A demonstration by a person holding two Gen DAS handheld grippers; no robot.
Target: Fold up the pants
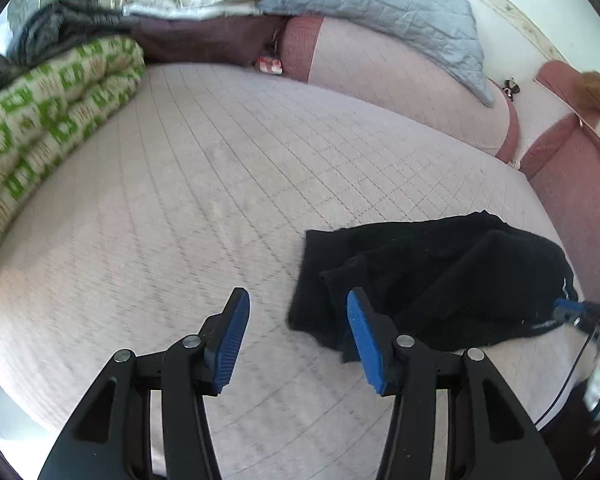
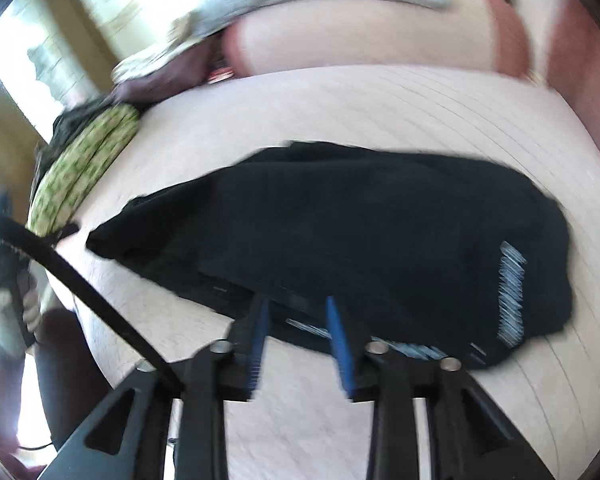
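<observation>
The pants [image 2: 340, 240] lie in a compact black bundle on the bed [image 1: 180, 200], near its front right part as my left camera shows it. From my right camera they read as a short, thick slab with layers stacked on one another and white lettering showing at the right end and along the near edge. I judge the main folds are in: the legs are no longer stretched out and the whole thing has been brought down to a small packet. It is not tidy, though. The far edge is ragged, a corner sticks out at the left, and ridges show across the top in the left view.

My left gripper [image 1: 296, 320] has its jaws apart with nothing between them; its right pad stands over the bundle's near left corner, the left pad over bare cover. My right gripper [image 2: 300, 324] is also parted, its tips at the near edge of the cloth. The picture is blurred there, but I see no fabric pinched between the pads, so I take it as released.

What is left, as I judge it, is squaring up and flattening, or perhaps one more fold.

Beyond the pants: a green-patterned quilt [image 1: 40, 120] at the left, a blue quilted cover [image 1: 380, 12] over the pillows at the back.
</observation>
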